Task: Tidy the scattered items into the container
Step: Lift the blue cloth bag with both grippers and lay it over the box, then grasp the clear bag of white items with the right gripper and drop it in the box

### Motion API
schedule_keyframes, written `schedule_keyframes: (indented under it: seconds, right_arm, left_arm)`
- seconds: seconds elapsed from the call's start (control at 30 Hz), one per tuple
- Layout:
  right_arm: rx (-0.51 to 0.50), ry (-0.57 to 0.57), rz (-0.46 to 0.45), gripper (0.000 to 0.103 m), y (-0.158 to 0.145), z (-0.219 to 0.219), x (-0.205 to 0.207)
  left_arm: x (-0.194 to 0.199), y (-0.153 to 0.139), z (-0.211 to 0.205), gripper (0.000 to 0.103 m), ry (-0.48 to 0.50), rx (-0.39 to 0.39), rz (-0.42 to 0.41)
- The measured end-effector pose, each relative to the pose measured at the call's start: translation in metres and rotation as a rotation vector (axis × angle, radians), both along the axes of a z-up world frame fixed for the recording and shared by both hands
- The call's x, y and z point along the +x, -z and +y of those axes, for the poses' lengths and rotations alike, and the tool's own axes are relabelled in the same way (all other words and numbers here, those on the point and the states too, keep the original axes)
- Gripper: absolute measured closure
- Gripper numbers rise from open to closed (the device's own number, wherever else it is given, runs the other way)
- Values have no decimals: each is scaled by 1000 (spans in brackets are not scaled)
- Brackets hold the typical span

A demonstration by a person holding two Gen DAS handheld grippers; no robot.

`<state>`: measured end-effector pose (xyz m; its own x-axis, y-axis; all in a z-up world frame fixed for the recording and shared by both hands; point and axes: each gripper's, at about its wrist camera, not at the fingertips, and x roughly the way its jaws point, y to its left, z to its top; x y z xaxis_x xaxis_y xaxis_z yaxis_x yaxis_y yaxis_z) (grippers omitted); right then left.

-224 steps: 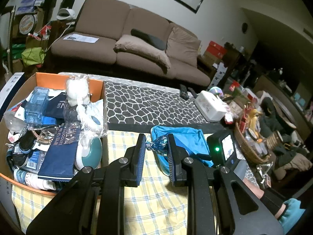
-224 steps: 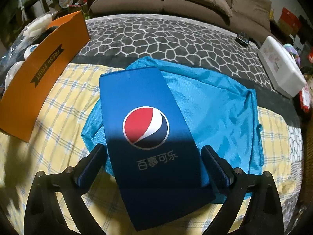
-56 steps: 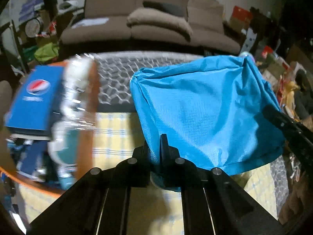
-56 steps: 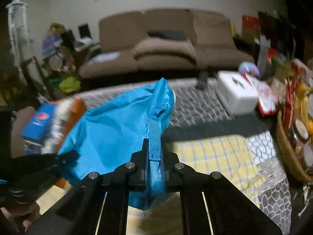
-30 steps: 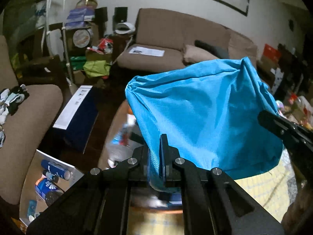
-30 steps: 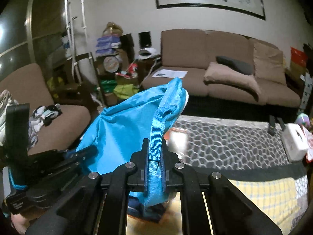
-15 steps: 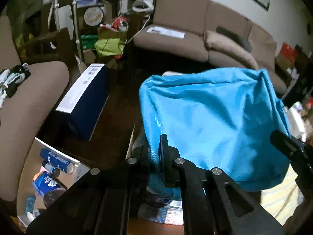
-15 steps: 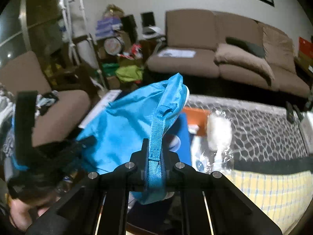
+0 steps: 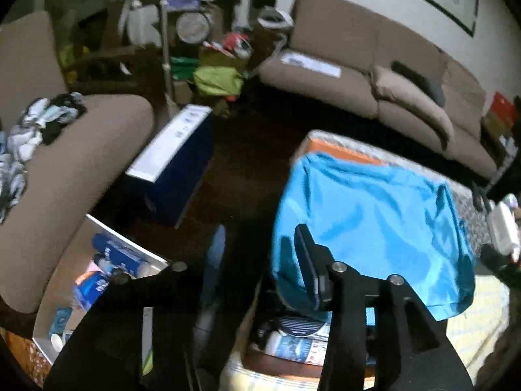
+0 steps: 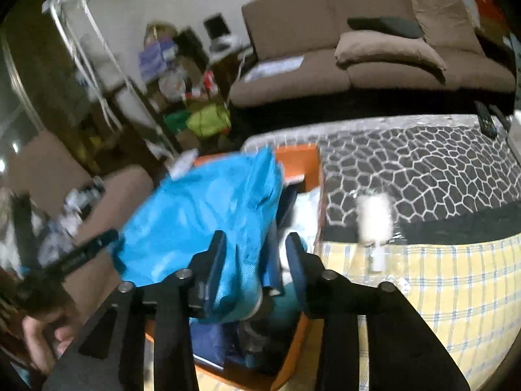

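The blue bag (image 9: 374, 224) is lying spread over the top of the orange box (image 10: 294, 159), draped across the items already packed there, which reads as a deliberate drop so that it ends up inside the container with the rest. Both grippers are hanging just over the box's near edge because that is where the bag had to be let go. The left gripper (image 9: 260, 260) has just been opening; its fingers are standing apart, one dark against the cloth, pressing nothing. The right gripper (image 10: 255, 260) has also just been opening, with a fold of the bag loose between its pads. Beside the box, a white bottle (image 10: 374, 224) is standing on the checked cloth (image 10: 439, 293), seemingly awaiting tidying.
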<state>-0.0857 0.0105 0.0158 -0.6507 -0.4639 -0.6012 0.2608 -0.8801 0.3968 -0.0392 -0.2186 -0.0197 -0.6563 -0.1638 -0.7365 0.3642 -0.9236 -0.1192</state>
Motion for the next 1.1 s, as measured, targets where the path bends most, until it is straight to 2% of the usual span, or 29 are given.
schedule_keyframes:
  seconds: [0.07,0.1,0.17,0.27,0.33,0.4,0.53,0.57,0.6,0.63,0.67,0.73,0.83,0.93,0.97,1.03,1.07,1.1]
  right_arm:
    - [19,77,24,33,-6,24,-3]
    - [53,127,7,30,-3,39,-10]
    - [91,148,-37,29,9,54,-22]
    - [208,160,-135,29,42,63,-44]
    - [247,122,-224,29,74,58,-62]
    - [270,107,-268,29,95,52,-74]
    - [302,103,-273,30,116,37,-94]
    - [317,104,-280,32,123,34,-98]
    - [334,102,-300,41,130,31,-102]
    - [327,96,-308,70,133,32,-104]
    - [305,87,-307,77,135,33,-104]
    - [325,93,-243,85,118,35,-93]
    - [376,74,-62,87,68,35,-61]
    - [398,-61,124,87,9,16,-12]
    - [409,-133,187,87,-8,3,5]
    - [413,-365,309,86,-38,-35,47]
    - [405,-448,329,86,-42,-49,58]
    - [402,-610,355,86,-47,-73,79]
  left_arm:
    - [9,-9,-6,62,-27,7,24]
    - [14,-14,-8,61,-41,17,41]
    - [19,-20,-10,53,-59,32,72]
    - [16,-20,-4,53,-49,20,75]
    - [7,-18,1,53,-20,7,52]
    - [0,-17,0,53,-17,23,41]
    - [-4,-15,-13,53,-46,81,46]
    - [-3,-15,-17,53,-61,78,45]
    - [-3,-15,-23,53,-80,73,42]
    - [-2,-15,-27,53,-94,74,42]
    - [-1,-15,-31,53,-104,77,40]
    - [1,-15,-41,53,-129,87,35]
    - [6,-19,-52,53,-153,85,36]
    - [12,-24,-61,53,-172,83,48]
    - [14,-25,-63,53,-178,82,49]
    - [16,-26,-68,53,-188,79,48]
    - [17,-25,-70,53,-198,78,41]
    - [17,-23,-73,53,-207,79,33]
